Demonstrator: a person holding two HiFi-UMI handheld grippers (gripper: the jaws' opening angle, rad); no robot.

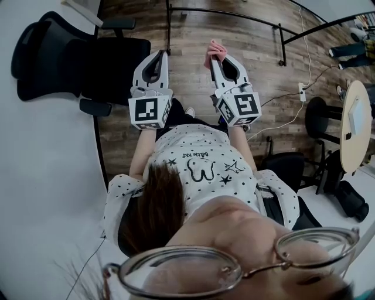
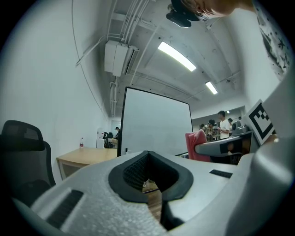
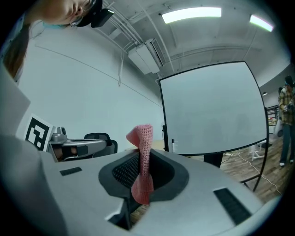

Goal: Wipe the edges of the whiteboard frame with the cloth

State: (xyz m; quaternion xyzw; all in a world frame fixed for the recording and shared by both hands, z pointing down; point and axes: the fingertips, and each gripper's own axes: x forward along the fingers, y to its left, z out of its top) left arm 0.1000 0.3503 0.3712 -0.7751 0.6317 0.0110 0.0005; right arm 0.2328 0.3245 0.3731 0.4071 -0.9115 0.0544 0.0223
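Note:
A pink knitted cloth (image 3: 144, 134) is pinched upright in my right gripper (image 3: 142, 154), which is shut on it. In the head view the cloth (image 1: 214, 50) sticks out at that gripper's (image 1: 219, 58) tip. The whiteboard (image 3: 212, 110), white with a thin black frame (image 3: 164, 115), stands some way ahead, clear of both grippers. It also shows in the left gripper view, where the whiteboard (image 2: 156, 124) fills the middle. My left gripper (image 2: 148, 154) is shut with nothing in it. It is held level beside the right one, and the left gripper (image 1: 157, 57) points the same way.
A black office chair (image 1: 64, 58) stands to the left. A wooden desk (image 2: 87, 159) sits left of the board. Black stand legs (image 1: 234, 17) cross the wood floor ahead, with a power strip (image 1: 302, 91) and cable at right. Several people (image 2: 223, 122) stand far right.

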